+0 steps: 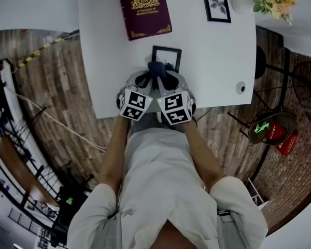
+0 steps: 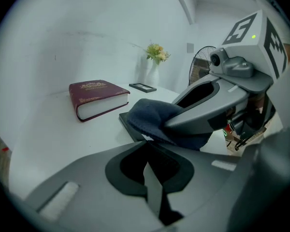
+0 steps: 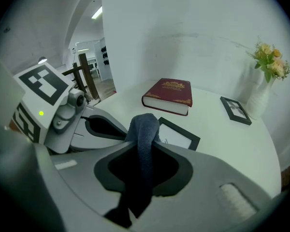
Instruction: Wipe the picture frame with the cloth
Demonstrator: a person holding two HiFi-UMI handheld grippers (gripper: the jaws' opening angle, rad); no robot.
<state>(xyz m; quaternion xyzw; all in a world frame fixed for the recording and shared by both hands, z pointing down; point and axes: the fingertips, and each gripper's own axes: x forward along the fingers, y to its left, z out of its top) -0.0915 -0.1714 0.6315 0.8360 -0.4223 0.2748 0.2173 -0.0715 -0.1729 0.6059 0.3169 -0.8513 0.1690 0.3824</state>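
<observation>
Our right gripper clamps the cloth, touching the picture frame at 12 o'clock (wiping barely begun, we judge); left gripper pinched together, empty.

The maroon book carries a gold "RW" crest above "A Treasury of World's Classics".

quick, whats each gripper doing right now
Left gripper: shut, tips by the picture frame, nothing visibly between them.
Right gripper: shut on the cloth.
</observation>
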